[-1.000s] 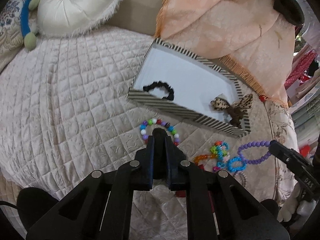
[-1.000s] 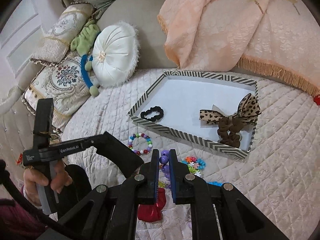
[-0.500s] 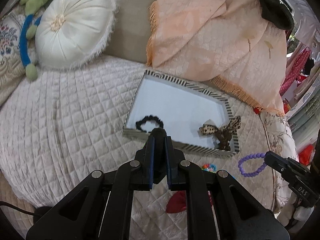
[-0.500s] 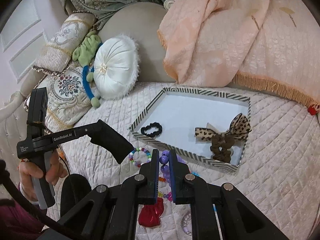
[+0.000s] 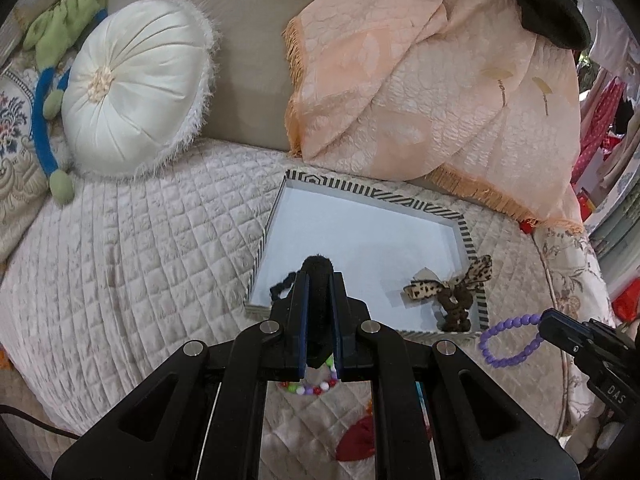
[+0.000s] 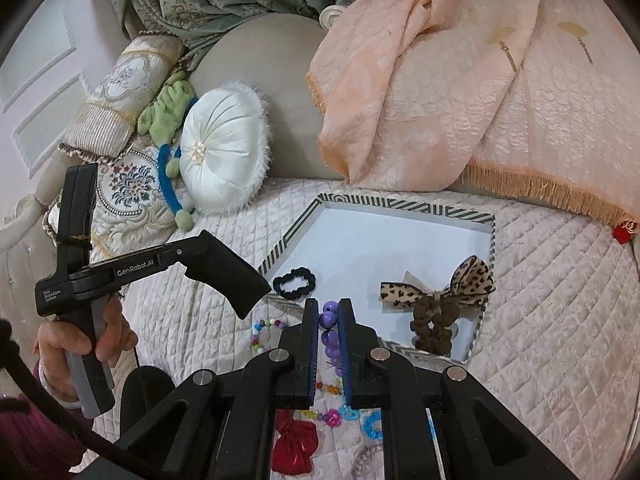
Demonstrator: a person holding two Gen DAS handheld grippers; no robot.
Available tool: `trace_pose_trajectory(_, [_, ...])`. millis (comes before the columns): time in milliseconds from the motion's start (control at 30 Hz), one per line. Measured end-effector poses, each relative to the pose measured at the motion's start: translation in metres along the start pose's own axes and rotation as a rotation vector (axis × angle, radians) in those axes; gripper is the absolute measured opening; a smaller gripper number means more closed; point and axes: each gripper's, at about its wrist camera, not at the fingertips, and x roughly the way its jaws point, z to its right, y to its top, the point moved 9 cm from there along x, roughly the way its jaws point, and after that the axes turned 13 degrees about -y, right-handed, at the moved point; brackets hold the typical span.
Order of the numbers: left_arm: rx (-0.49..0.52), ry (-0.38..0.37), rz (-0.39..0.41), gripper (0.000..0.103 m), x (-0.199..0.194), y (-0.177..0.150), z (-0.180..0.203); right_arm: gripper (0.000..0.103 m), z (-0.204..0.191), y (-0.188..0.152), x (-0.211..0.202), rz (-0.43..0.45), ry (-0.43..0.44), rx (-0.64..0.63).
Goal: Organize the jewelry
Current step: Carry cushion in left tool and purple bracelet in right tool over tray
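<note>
A striped-rim tray point(image 5: 378, 196) with a white floor lies on the quilted bed; it also shows in the right wrist view point(image 6: 404, 203). Inside lie a black hair tie point(image 6: 294, 283) and a leopard-print bow scrunchie point(image 5: 452, 292) point(image 6: 438, 308). My left gripper point(image 5: 318, 280) is shut on a black fuzzy scrunchie point(image 5: 317, 268), raised before the tray's near left corner. My right gripper point(image 6: 329, 312) is shut on a purple bead bracelet point(image 6: 329, 332), which hangs from it in the left wrist view point(image 5: 506, 340), in front of the tray.
Loose items lie on the quilt in front of the tray: a multicoloured bead bracelet point(image 6: 266, 330), colourful plastic rings point(image 6: 352, 416), a red pouch point(image 6: 294, 446). A white round cushion point(image 5: 132, 96), patterned pillows point(image 6: 128, 188) and a peach blanket point(image 5: 420, 80) stand behind.
Both grippers have risen and drawn back from the bed with their loads. The tray looks smaller and lower in both views, and the purple bracelet hangs free.
</note>
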Motion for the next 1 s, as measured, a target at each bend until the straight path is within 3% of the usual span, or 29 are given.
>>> trace_pose_trajectory(633, [-0.027,0.040,-0.017,0.008,0.058,0.051,-0.017,0.009,-0.004,0.043,0.064,-0.039,-0.012,-0.011])
trace_pose_trajectory(900, [-0.094,-0.028,-0.044,0.008,0.112,0.064,-0.026,0.009,0.025,0.056,0.131,-0.112,-0.059,0.021])
trace_pose_trajectory(1000, [-0.116,-0.005,-0.072,0.008,0.134,0.060,-0.040,0.009,0.046,0.057,0.154,-0.138,-0.097,0.044])
